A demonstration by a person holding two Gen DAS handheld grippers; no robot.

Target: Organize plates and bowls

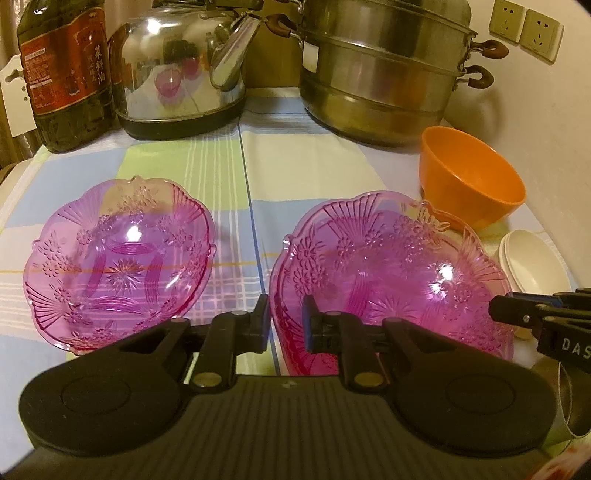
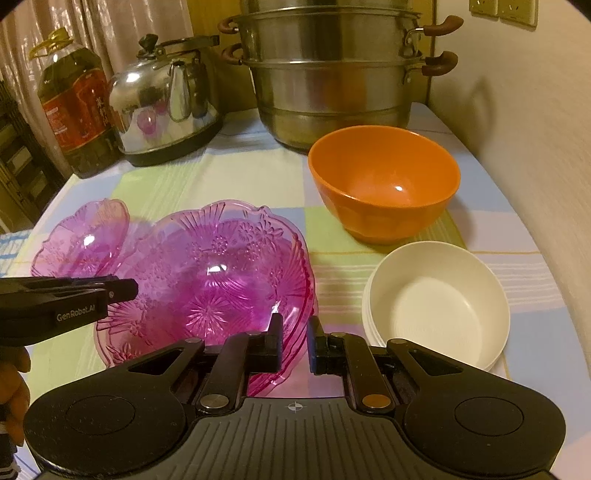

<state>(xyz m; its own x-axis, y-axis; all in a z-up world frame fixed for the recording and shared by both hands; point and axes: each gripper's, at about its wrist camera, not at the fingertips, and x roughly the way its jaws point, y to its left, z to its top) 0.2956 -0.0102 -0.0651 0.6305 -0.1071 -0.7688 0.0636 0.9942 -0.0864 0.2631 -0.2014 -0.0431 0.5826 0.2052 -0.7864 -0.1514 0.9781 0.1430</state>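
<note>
Steamer pot (image 1: 380,70) top cropped, white bowls (image 1: 532,266) partly hidden behind pink plate (image 1: 391,273)

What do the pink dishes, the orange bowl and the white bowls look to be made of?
Pink dishes: clear tinted plastic or pressed glass; the cloth shows through, with a moulded flower relief. Orange bowl: opaque, smooth, soft sheen, probably plastic or melamine. White bowls: matte, thin-rimmed, nested, likely plastic; ceramic not excluded.

Stood far beyond the tongs along the back of the checked tablecloth (image 2: 236,177): oil bottle (image 2: 75,110) leftmost, shiny kettle (image 2: 162,107) just beside it, stacked steel steamer pot (image 2: 332,81) to the right. Showed wall sockets (image 1: 524,29) past the steamer, upper right.
</note>
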